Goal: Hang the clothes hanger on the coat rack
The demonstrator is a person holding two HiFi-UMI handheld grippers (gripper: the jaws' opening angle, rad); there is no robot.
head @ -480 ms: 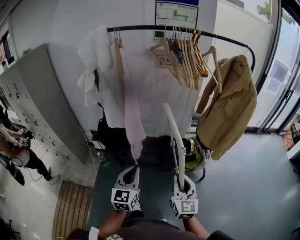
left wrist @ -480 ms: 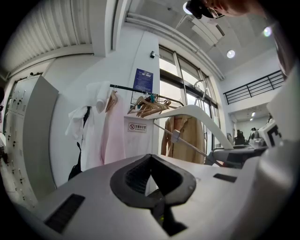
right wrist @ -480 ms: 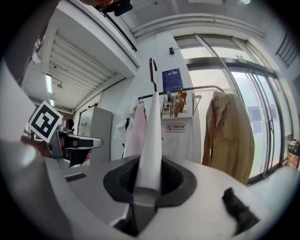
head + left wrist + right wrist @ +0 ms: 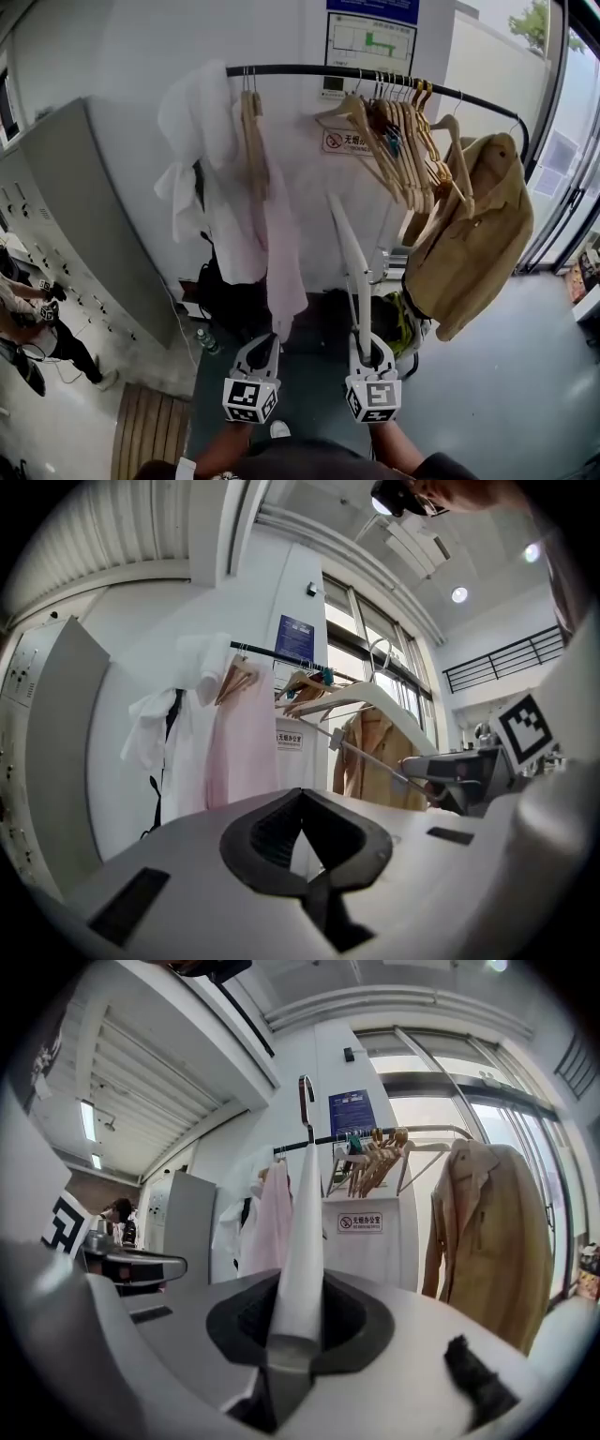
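Low in the head view, side by side and pointing level at the coat rack (image 4: 309, 70): left gripper (image 4: 261, 345) and right gripper (image 4: 362, 343), each with a marker cube at the near end.

Right gripper (image 4: 286, 1354): fingers pinching the lower end of a white hanger (image 4: 302, 1232). Hanger standing up from the fingers, leaning slightly left in the head view (image 4: 345, 248), metal hook (image 4: 306, 1101) at the top. Held in the air short of the rail, not hooked on it. Seen from the left gripper view as a white arc (image 4: 380, 697) in front of the rail.

Left gripper (image 4: 314, 878): fingers pressed together, nothing between them.

On the rail, left to right in the head view:
- white garment (image 4: 192, 122) bunched at the left end
- pale pink garment (image 4: 281, 244) on a wooden hanger, hanging long
- cluster of bare wooden hangers (image 4: 403, 141), packed close
- tan jacket (image 4: 469, 234) at the right end

Behind the rail: white panel with a red no-smoking sign (image 4: 347, 141), framed notice (image 4: 370, 42) above.

Left of the rack: grey locker cabinet (image 4: 75, 216); a person (image 4: 19, 309) at the frame edge. Wooden slatted mat (image 4: 145, 431) on the floor, bottom left. Glass wall at right.
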